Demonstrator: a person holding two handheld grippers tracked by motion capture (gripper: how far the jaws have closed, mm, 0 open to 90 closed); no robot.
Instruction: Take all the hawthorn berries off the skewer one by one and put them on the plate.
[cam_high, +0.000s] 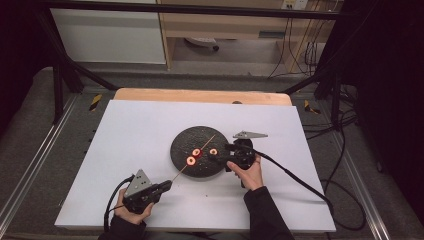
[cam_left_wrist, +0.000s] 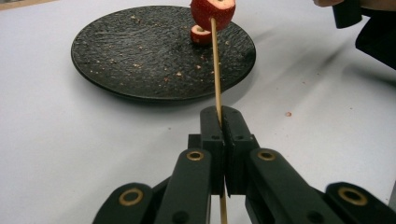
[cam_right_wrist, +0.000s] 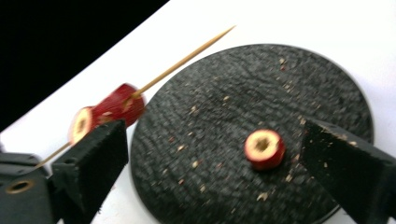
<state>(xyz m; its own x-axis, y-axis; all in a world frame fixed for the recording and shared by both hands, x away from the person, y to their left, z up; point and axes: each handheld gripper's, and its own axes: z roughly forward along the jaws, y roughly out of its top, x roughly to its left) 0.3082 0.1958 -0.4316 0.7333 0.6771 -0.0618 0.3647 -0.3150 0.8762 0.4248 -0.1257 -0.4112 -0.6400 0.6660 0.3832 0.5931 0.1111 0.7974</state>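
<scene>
Pinching the blunt end of a thin wooden skewer (cam_left_wrist: 216, 70), the left claw (cam_left_wrist: 222, 122) is seen with its jaws pressed tight on the stick, low over the white bench (cam_high: 140, 135) just short of the plate. From there the skewer is carried up and forward over the dark round plate (cam_high: 182, 150), with red fruit pieces (cam_right_wrist: 108, 114) already threaded partway along it and the pointed tip left bare beyond them.

The right claw (cam_right_wrist: 210, 163) is held spread wide and empty, hovering over the plate with one loose fruit piece (cam_right_wrist: 264, 148) lying between its jaws on the rough black surface, cut face up and hollow at the core.

The skewer is judged light, stiff only along its length, and easily snapped or bent if pushed sideways; the grip near its end leaves a long lever, so any threading force is best kept in line with the stick. The loose piece is judged small, soft and moist, likely to slip or crush; it is best taken across its red skin sides, gently, with the cored hole left free for the tip.

Crumbs are scattered over the plate. The raised rim and the threaded pieces near the left jaw of the right claw are what could be bumped. Cables trail off the bench.
</scene>
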